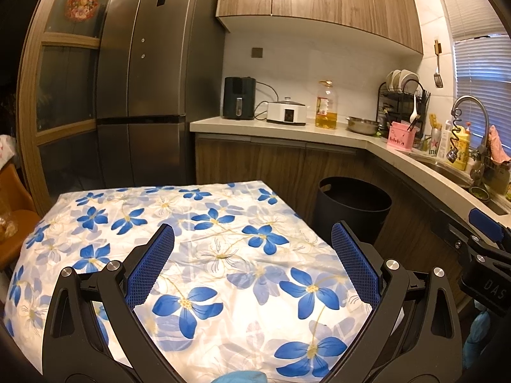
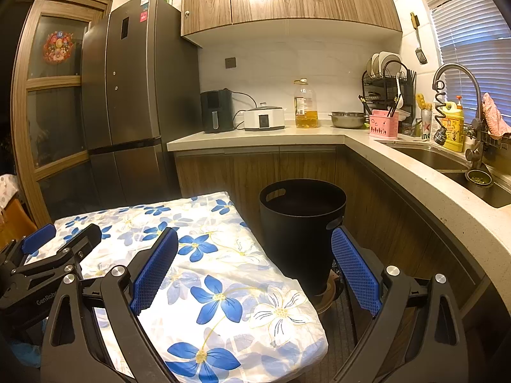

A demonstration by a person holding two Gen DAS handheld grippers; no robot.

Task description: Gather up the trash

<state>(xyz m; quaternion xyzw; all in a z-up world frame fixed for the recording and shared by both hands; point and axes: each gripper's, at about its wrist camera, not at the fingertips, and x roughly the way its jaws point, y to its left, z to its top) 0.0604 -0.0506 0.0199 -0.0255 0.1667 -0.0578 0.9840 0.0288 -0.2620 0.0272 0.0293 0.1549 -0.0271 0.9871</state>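
Beside the table (image 2: 223,274), the black bin (image 2: 301,223) (mouth up) stands upright.

Tablecloth (image 1: 204,223) white w/ blue flowers; bin (image 2: 301,223) black; fridge (image 2: 127,95) dark grey; utensil basket (image 2: 383,124) pink.

left hand-held gripper (image 2: 60,249) – "GenRobo" | right hand-held gripper (image 1: 488,255) – "DAS" | can (image 2: 425,124) – "ine"
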